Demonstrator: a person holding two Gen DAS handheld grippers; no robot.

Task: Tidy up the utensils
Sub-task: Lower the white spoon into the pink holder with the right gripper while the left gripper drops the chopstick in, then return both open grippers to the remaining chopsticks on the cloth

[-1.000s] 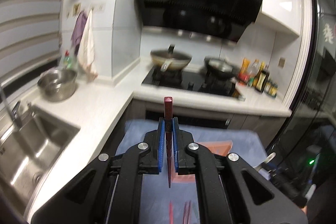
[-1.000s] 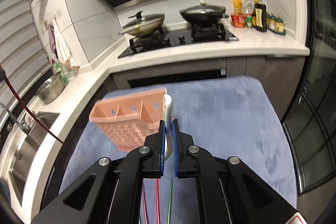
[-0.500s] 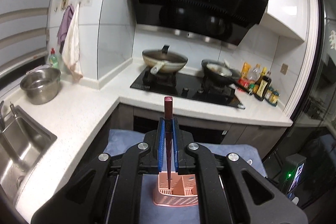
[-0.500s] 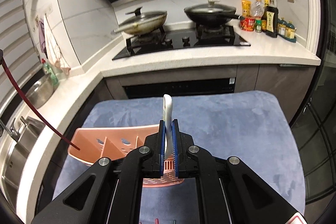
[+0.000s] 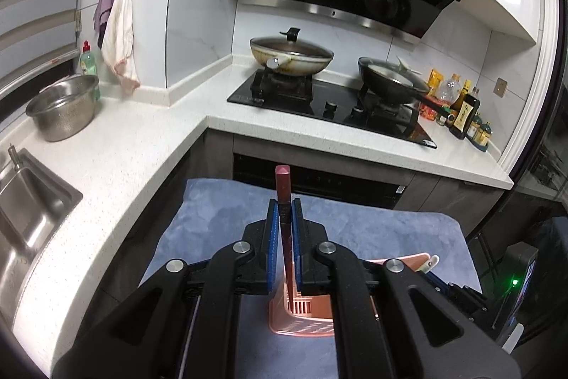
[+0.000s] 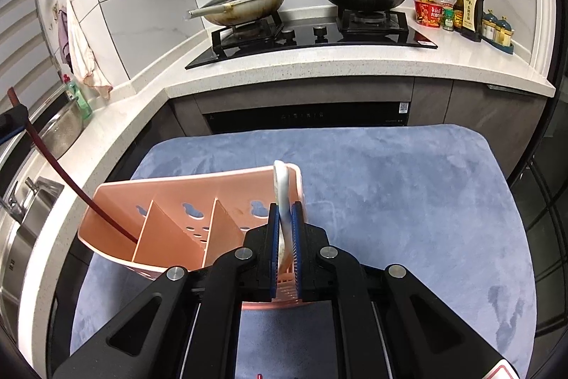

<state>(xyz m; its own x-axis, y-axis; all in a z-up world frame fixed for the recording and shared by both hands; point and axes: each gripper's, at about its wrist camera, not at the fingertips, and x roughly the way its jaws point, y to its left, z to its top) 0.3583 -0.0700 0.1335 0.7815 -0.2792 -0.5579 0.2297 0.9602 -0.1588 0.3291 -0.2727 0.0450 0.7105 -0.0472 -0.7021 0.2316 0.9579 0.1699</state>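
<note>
A pink utensil holder (image 6: 170, 222) with three compartments stands on a blue mat (image 6: 408, 194). My left gripper (image 5: 284, 212) is shut on a dark red chopstick (image 5: 283, 201); its tip reaches down into the holder (image 5: 301, 318). In the right wrist view the chopstick (image 6: 64, 173) slants into the leftmost compartment. My right gripper (image 6: 284, 212) is shut on a white spoon (image 6: 281, 187), held upright over the holder's rightmost compartment. The spoon's end also shows in the left wrist view (image 5: 429, 263).
A white counter (image 6: 319, 66) wraps around the back and left, with a stove and two lidded woks (image 6: 245, 2). A sink (image 5: 25, 212) and steel colander (image 5: 62, 107) sit at left. Bottles (image 6: 468, 9) stand at back right.
Both grippers have come down over the pink holder. The chopstick's tip has gone into the left compartment, and the spoon has lowered over the right one.
</note>
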